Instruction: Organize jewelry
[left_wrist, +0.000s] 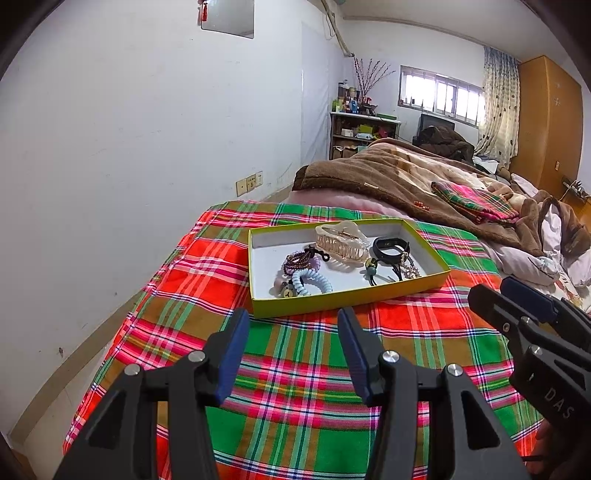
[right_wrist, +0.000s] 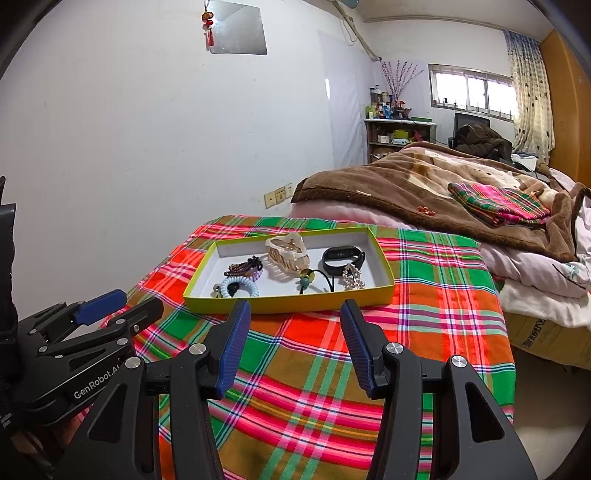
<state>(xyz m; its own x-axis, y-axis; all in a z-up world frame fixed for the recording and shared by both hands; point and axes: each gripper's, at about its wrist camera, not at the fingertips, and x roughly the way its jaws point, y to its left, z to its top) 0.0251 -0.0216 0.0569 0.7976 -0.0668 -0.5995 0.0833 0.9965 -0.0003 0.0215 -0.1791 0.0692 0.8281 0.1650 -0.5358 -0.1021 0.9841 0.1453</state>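
Right now I hold both grippers, left gripper (left_wrist: 291, 317) and right gripper (right_wrist: 294, 308), spread and empty above the plaid cloth (right_wrist: 303, 369). All jewelry sits inside the shallow yellow-green cardboard tray (right_wrist: 288, 304): cream claw clip (right_wrist: 286, 251), black wristband (right_wrist: 341, 256), pale-blue coil tie (right_wrist: 240, 286). Either sorted already or awaiting rearranging; I cannot tell.

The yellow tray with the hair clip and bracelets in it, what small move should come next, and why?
Probably ease the right gripper forward over the near wall of the yellow tray toward the black band. Both grippers are open and empty, short of the tray, and the band lies apart from the tangled ties on the right gripper's side.
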